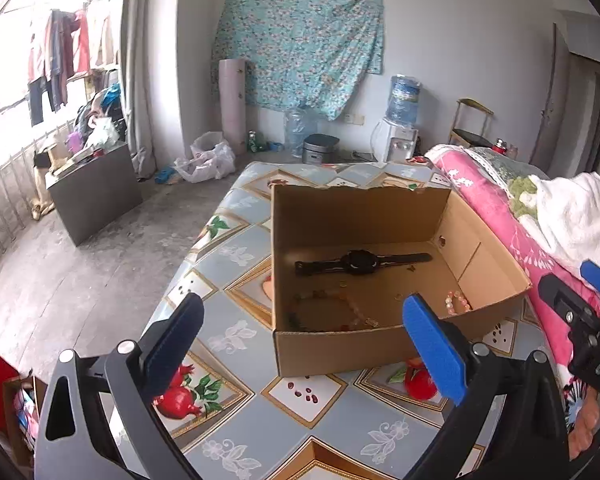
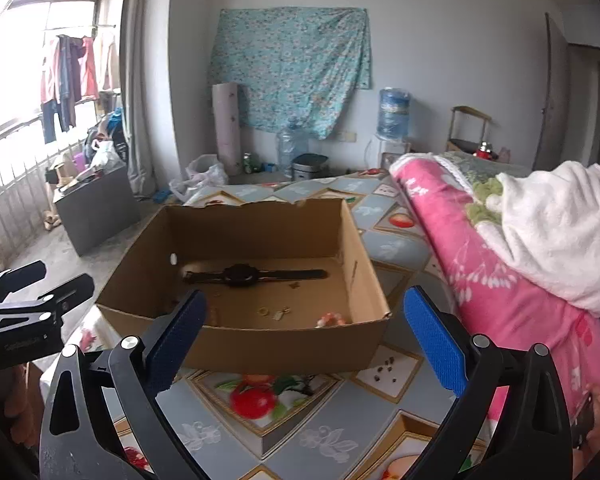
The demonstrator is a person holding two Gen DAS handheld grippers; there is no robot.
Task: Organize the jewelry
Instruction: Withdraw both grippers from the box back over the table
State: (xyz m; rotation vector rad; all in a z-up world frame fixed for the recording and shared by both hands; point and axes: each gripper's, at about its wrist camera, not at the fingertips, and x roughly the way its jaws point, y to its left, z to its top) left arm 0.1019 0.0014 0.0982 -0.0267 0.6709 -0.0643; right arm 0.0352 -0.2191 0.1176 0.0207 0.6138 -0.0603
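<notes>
An open cardboard box [image 1: 380,224] stands on the table with the fruit-patterned cloth [image 1: 236,256]; it also shows in the right wrist view [image 2: 260,344]. Inside lie a black watch [image 1: 360,263] [image 2: 244,274], a pink bead bracelet [image 1: 456,302] [image 2: 331,319], a long bead necklace [image 1: 340,308] and small rings [image 2: 263,311]. My left gripper [image 1: 304,320] is open and empty, in front of the box. My right gripper [image 2: 306,312] is open and empty, just before the box's near wall.
A rolled pink floral quilt [image 1: 500,220] [image 2: 480,272] with a white towel [image 2: 556,232] lies along the table's right side. The right gripper's body shows at the right edge of the left wrist view [image 1: 580,320]. A grey cabinet [image 1: 96,192] stands on the floor at left.
</notes>
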